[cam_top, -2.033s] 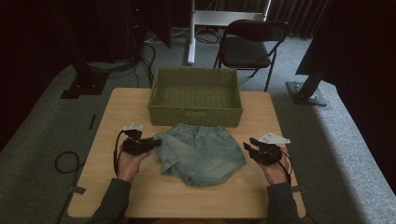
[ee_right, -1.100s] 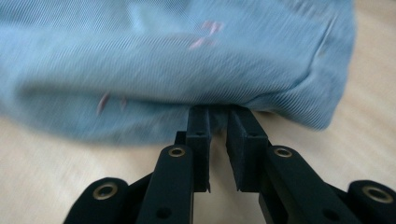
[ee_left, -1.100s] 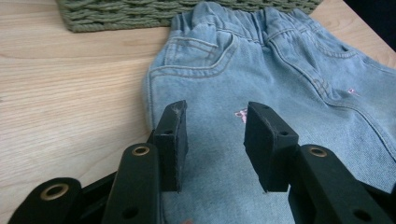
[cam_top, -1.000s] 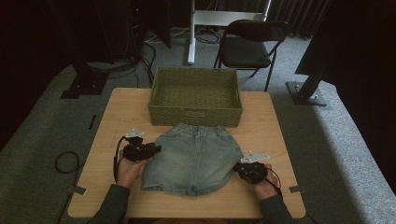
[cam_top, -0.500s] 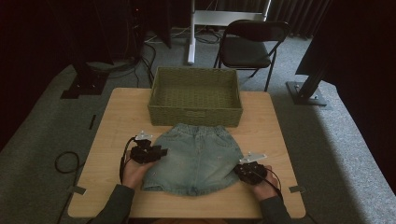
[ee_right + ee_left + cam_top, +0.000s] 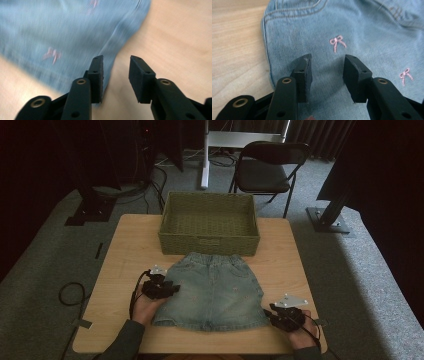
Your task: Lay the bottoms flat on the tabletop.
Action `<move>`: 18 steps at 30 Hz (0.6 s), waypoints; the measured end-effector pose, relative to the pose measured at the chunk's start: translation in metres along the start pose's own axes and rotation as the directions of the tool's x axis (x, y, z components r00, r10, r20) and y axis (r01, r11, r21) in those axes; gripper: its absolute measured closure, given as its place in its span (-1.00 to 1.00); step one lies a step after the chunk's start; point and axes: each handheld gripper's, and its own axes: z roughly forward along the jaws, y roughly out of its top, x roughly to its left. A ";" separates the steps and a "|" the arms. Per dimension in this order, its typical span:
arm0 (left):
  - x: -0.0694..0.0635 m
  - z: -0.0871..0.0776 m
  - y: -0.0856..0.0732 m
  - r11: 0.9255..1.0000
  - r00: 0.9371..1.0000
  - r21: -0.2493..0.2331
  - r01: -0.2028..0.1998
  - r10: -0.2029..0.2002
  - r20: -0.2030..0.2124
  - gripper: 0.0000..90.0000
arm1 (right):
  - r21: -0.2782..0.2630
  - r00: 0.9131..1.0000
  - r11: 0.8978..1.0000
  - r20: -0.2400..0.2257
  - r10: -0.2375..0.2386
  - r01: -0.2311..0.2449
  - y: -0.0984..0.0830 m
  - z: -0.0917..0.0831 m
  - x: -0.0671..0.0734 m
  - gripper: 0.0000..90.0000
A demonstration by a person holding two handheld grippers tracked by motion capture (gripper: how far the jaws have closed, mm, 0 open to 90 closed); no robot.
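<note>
A light blue denim skirt (image 6: 212,290) with small pink bows (image 6: 337,42) lies spread flat on the wooden table (image 6: 125,250), waistband toward the basket. My left gripper (image 6: 165,287) rests over the skirt's left side, open, its jaws above the fabric (image 6: 327,75) with nothing between them. My right gripper (image 6: 280,316) is at the skirt's lower right corner, open; in the right gripper view its jaws straddle the skirt's side edge (image 6: 115,77), blurred by motion, with bare wood to the right.
A green woven basket (image 6: 209,224) stands empty at the table's far middle, just behind the skirt. A black chair (image 6: 267,167) and stands are on the carpet beyond. Cables (image 6: 70,292) trail off the table's left.
The skirt was drawn toward the person and spread flat. My right gripper has slid out from the hem to the skirt's lower right corner; my left moved inward onto the fabric.
</note>
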 end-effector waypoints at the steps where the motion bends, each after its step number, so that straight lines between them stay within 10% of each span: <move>1: 0.000 0.001 -0.001 1.000 1.000 0.005 -0.001 0.001 -0.002 0.32 | -0.023 1.000 1.000 0.010 0.001 0.000 0.004 0.000 -0.001 0.41; 8: 0.001 0.002 -0.006 1.000 1.000 -0.001 -0.001 0.001 -0.019 0.41 | -0.138 1.000 0.990 0.008 -0.013 0.014 0.043 0.026 -0.014 0.40; 18: 0.001 -0.008 -0.018 1.000 0.999 -0.004 0.006 -0.006 -0.037 0.50 | -0.110 1.000 0.994 -0.008 -0.012 0.011 0.050 0.063 -0.023 0.41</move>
